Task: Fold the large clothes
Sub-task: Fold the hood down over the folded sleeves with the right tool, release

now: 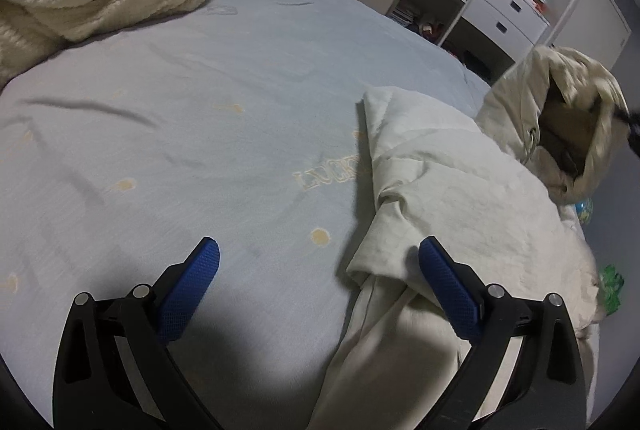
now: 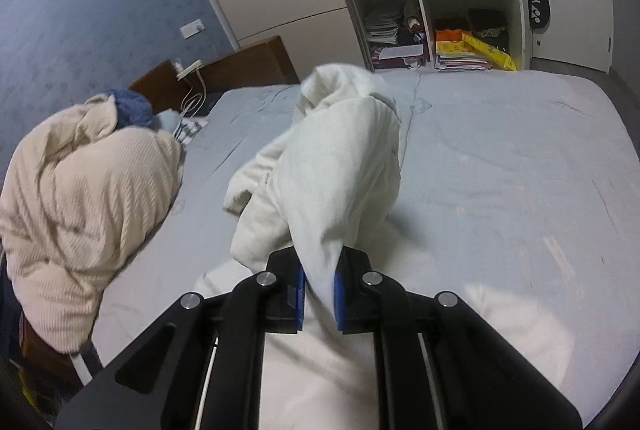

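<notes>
Fingers (image 2: 339,294) of the right gripper (image 2: 320,296) clamp a bunched fold of the cream hooded jacket (image 2: 336,166), lifted above the blue bed sheet (image 2: 500,158). Left gripper (image 1: 319,258) fingers stand apart, empty, beside the garment's near edge. Folding appears barely begun: the soft, quilted fabric lies crumpled, hood gaping.

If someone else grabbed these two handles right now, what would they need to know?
Right gripper: shut on the cream garment, holding part of it up off the bed.
Left gripper: open, empty, low over the sheet at the garment's edge.
Done: nothing folded yet; the garment is bunched.
Left: spread it flat, fold it. A ribbed cream blanket lies heaped at the bed's side.
</notes>
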`<move>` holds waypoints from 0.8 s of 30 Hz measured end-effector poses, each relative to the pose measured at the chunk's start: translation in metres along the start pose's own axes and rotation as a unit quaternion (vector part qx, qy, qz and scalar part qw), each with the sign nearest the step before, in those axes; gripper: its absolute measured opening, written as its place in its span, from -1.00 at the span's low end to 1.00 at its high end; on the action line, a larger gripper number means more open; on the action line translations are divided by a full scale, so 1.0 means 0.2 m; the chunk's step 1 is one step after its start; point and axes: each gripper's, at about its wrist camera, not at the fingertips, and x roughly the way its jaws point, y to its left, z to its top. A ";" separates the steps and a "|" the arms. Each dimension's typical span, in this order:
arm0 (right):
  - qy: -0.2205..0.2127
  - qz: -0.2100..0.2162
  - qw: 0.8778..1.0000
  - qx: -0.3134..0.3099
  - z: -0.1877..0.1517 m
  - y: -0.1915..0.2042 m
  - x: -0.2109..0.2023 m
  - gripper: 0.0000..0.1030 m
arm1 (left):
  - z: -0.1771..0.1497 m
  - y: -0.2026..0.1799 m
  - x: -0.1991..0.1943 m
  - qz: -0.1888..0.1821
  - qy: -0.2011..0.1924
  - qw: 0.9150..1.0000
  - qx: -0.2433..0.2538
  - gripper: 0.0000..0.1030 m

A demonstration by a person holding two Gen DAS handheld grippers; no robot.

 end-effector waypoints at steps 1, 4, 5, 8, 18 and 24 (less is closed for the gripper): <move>0.001 -0.001 1.000 -0.003 -0.06 0.02 -0.04 -0.84 | 0.00 0.01 -0.03 -0.001 -0.003 1.000 -0.004 0.87; 0.005 -0.009 1.000 -0.019 -0.20 0.07 -0.13 -0.84 | -0.01 0.02 -0.10 -0.003 -0.013 1.000 -0.008 0.87; 0.006 -0.010 1.000 -0.021 -0.24 0.08 -0.15 -0.84 | -0.01 0.02 -0.13 -0.002 -0.016 1.000 -0.007 0.87; 0.010 -0.014 1.000 -0.024 -0.37 0.10 -0.20 -0.84 | -0.02 -0.01 -0.18 0.002 -0.022 1.000 0.006 0.87; 0.034 -0.060 0.992 -0.106 -0.94 0.16 -0.25 -0.84 | -0.11 -0.20 -0.34 -0.031 -0.024 0.996 0.081 0.87; 0.047 -0.088 0.985 -0.140 -1.18 0.14 -0.19 -0.84 | -0.17 -0.32 -0.37 -0.042 -0.006 0.993 0.109 0.87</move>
